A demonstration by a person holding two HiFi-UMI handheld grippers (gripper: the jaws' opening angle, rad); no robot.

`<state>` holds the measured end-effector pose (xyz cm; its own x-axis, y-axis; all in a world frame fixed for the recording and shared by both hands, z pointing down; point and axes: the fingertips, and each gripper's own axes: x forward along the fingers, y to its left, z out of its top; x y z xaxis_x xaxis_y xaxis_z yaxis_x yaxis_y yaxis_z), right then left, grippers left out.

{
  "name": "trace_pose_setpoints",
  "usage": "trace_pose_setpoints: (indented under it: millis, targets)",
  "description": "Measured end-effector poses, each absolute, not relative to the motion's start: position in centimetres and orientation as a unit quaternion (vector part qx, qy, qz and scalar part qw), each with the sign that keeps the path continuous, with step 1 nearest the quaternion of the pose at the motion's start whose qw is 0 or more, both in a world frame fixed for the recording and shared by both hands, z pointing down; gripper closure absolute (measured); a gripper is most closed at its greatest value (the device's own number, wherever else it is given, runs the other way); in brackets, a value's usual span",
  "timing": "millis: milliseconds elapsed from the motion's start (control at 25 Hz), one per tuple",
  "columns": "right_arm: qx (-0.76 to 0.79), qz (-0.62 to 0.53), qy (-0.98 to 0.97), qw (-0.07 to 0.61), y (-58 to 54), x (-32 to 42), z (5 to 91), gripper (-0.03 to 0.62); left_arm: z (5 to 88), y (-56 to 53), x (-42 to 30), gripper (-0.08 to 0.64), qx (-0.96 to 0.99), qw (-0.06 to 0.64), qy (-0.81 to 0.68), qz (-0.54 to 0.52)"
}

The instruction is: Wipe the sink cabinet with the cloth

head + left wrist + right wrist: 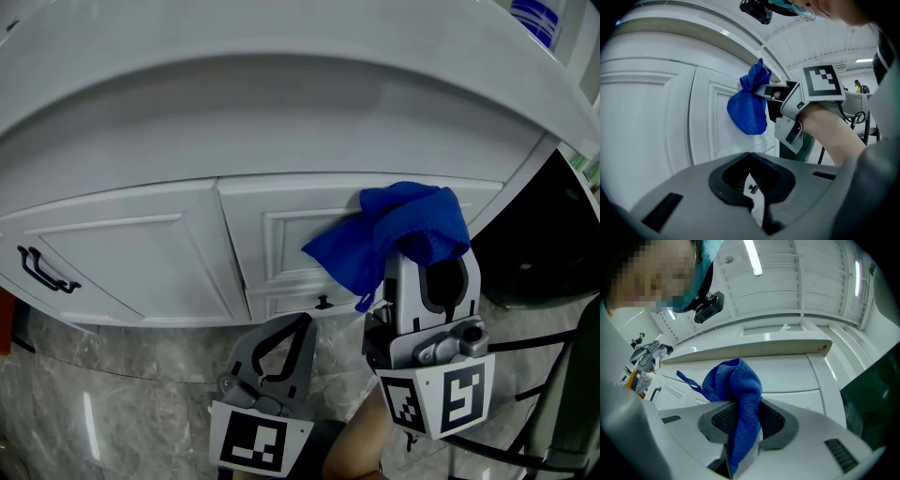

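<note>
Blue cloth (398, 234) against sink cabinet door (281, 239).
You pinched it in the right gripper (427, 267) to press it on the panel; left gripper (286, 330) hung nearer, jaws together, empty.

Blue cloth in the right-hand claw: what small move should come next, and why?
Probably slide the right gripper sideways along the white panelled cabinet door. Its jaws are shut on the blue microfibre cloth, which seems to rest against that door's raised panel, so a short sweep would wipe it.
</note>
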<state>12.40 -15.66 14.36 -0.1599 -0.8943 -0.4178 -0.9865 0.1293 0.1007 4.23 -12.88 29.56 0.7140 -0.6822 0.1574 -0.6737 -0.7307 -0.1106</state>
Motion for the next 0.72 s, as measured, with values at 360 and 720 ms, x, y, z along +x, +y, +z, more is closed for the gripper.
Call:
trace_pose_setpoints:
  millis: [360, 720]
  targets:
    - [-0.642, 0.183, 0.732, 0.134, -15.6, 13.3, 14.6, 0.474, 29.5, -12.9, 4.2, 0.555, -0.925, 0.024, 0.367, -0.094]
    - [-0.662, 0.184, 0.714, 0.134, -15.5, 14.6, 14.5, 0.474, 29.6, -12.9, 4.6, 0.555, -0.927, 0.024, 0.362, -0.091]
